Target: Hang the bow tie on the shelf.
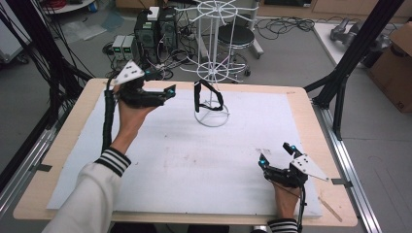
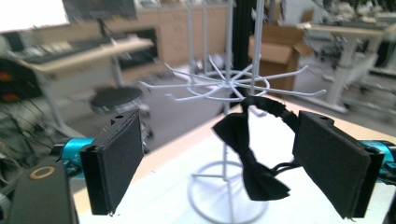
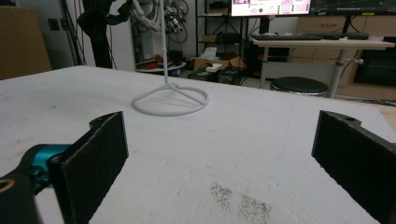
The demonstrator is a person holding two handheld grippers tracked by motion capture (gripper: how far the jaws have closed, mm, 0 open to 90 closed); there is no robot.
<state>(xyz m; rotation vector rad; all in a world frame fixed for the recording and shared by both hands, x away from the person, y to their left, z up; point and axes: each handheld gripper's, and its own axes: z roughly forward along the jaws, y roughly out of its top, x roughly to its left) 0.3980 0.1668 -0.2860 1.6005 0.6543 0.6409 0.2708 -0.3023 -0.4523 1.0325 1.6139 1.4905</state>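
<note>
A white wire rack stands on its ring base on the white mat, toward the back middle of the table. A black bow tie hangs from one of its lower hooks. My left gripper is held up just left of the rack, open and empty. In the left gripper view the bow tie hangs ahead between the open jaws of the left gripper, untouched. My right gripper is low at the front right, open with nothing in it. In its own view the right gripper faces the rack's base ring.
The mat covers most of the wooden table. A dark smudge marks the mat near the right gripper. Black frame posts rise at the table's right. Behind the table are a stool, computers and cables on the floor.
</note>
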